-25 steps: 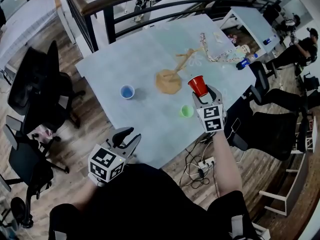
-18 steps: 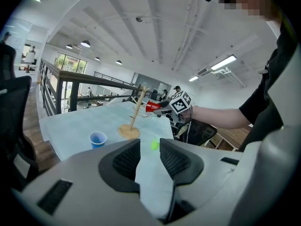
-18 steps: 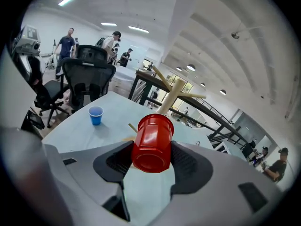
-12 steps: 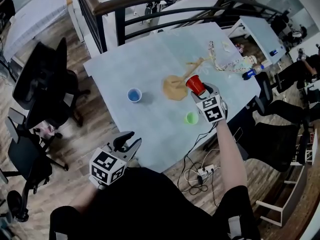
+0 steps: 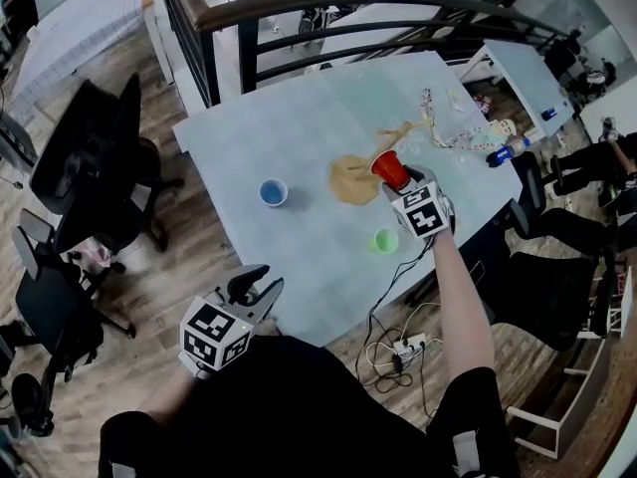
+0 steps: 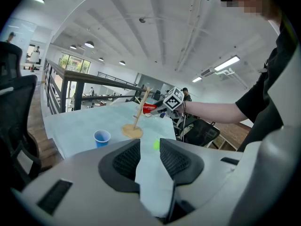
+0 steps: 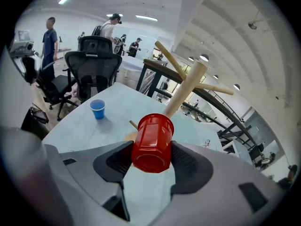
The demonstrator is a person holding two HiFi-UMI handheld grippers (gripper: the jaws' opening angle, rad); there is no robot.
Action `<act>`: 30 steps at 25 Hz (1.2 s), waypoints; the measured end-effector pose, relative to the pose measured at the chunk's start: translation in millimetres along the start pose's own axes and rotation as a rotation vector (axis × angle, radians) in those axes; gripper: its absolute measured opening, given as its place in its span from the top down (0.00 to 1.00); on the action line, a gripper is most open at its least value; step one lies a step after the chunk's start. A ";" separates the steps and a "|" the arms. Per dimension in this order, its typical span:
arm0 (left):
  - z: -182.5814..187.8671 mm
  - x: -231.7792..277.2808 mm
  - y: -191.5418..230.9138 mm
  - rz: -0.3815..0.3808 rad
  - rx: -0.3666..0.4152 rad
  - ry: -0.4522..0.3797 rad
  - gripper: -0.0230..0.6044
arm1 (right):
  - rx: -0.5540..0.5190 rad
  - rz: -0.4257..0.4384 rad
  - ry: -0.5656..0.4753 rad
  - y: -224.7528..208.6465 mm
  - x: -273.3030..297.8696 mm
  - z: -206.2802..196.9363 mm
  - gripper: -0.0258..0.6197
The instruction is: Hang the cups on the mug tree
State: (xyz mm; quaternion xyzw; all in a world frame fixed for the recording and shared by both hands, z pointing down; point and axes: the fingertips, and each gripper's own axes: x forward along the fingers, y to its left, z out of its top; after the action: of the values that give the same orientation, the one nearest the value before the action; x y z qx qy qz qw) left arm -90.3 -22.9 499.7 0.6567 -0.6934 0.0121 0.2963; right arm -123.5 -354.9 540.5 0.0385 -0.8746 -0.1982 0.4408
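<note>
Red plastic is what's clamped in the right gripper [image 7: 151, 159]: the red cup [image 7: 153, 142] is pinched on its flat-panelled, glossy sides by both ribbed black pads, and it's held tipped over rather than upright. The right arm is stretched well out over the table [image 5: 299, 137], forearm bare, with the gripper angled downward. In the head view the red cup [image 5: 390, 168] is seen right at the trunk of the mug tree [image 5: 350, 179]; whether they actually touch can't be told. The mug tree [image 7: 188, 88] is plain pale wood: a round dowel trunk, thin pegs sticking out at angles, and a flat round base.

The left gripper [image 5: 254, 289] is kept low and close to the body, off the near edge of the table and over the wood plank floor. Its jaws are parted with nothing between them, only the pale tabletop being seen through the gap in the left gripper view [image 6: 149, 157].

A blue cup [image 5: 273, 191] is stood upright on the table to the left of the tree base. A green cup [image 5: 386, 239] is sat near the table edge, just beside the right gripper [image 5: 398, 179]. The tabletop looks matte and faintly mottled, light blue-grey.
</note>
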 end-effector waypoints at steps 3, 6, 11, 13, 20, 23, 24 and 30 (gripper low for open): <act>-0.9 0.9 1.4 -0.001 -0.004 0.000 0.75 | 0.021 -0.008 -0.021 -1.8 2.1 0.7 0.54; -1.2 1.8 0.3 -0.006 -0.002 0.002 0.75 | 0.055 -0.029 -0.053 -7.2 1.1 2.4 0.54; -1.5 2.6 -0.4 -0.015 0.004 0.003 0.75 | 0.078 -0.049 -0.071 -8.8 -7.7 1.7 0.54; -1.7 3.7 -1.0 -0.019 0.007 0.006 0.75 | 0.096 -0.050 -0.081 -8.4 -12.7 1.1 0.54; 2.6 10.5 -12.2 -0.065 0.047 0.011 0.75 | 0.221 -0.092 -0.181 -8.5 -53.1 -1.0 0.54; 11.0 11.8 -17.5 -0.081 0.071 -0.012 0.75 | 0.245 -0.163 -0.239 -12.8 -81.6 -0.9 0.54; 14.3 11.7 -18.6 -0.084 0.078 -0.022 0.75 | 0.256 -0.182 -0.264 -12.5 -92.1 0.2 0.54; 32.2 8.3 -14.4 -0.063 0.114 -0.076 0.75 | 0.302 -0.306 -0.471 13.4 -170.9 22.3 0.56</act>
State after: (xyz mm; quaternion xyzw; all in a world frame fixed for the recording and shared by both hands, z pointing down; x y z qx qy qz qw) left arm -89.4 -45.5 471.4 0.6941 -0.6813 0.0169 0.2321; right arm -35.6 -294.3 404.5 0.1877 -0.9562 -0.1339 0.1804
